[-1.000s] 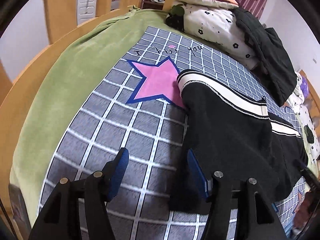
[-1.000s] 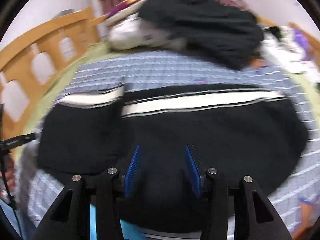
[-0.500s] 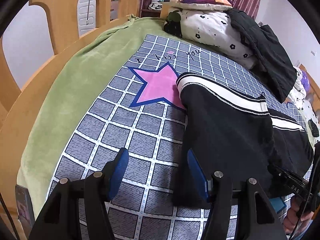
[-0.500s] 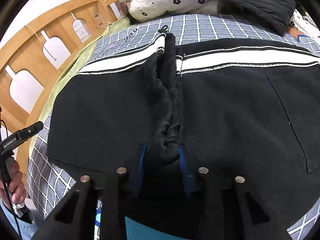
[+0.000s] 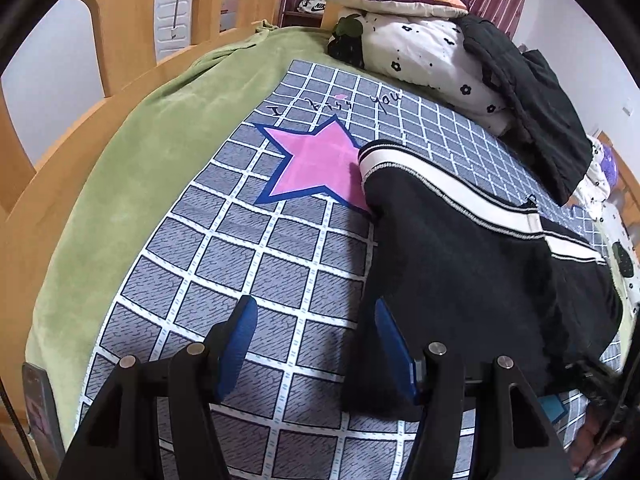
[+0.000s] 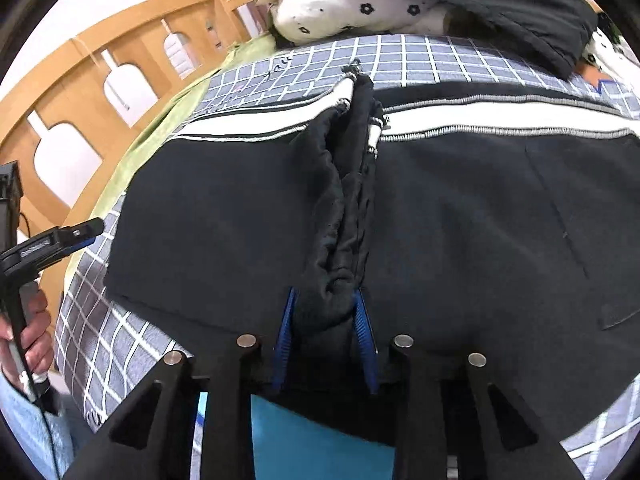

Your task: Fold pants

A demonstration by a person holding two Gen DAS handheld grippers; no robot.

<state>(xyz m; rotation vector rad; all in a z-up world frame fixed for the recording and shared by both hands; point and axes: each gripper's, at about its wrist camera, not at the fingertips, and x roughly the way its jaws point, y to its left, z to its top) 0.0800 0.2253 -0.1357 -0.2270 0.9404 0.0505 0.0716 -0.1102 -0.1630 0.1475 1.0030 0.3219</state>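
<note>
Black pants (image 5: pixel 472 264) with a white waistband stripe lie on a grey checked blanket (image 5: pixel 256 264). In the right wrist view the pants (image 6: pixel 472 216) fill the middle, with a bunched ridge of cloth running down their centre. My right gripper (image 6: pixel 324 320) is shut on that bunched fold at its near end. My left gripper (image 5: pixel 312 332) is open and empty above the blanket, just left of the pants' near left edge. It also shows from the side at the left of the right wrist view (image 6: pixel 60 236).
A green blanket (image 5: pixel 132 184) lies under the checked one. A wooden bed rail (image 5: pixel 116 44) runs along the left. A flowered pillow (image 5: pixel 420 44) and a dark garment (image 5: pixel 540 108) are piled at the head of the bed. A pink star (image 5: pixel 316 164) marks the blanket.
My right gripper has closed from open onto the bunched fold of the pants and lifted it slightly. My left gripper has stayed open and drawn back a little.
</note>
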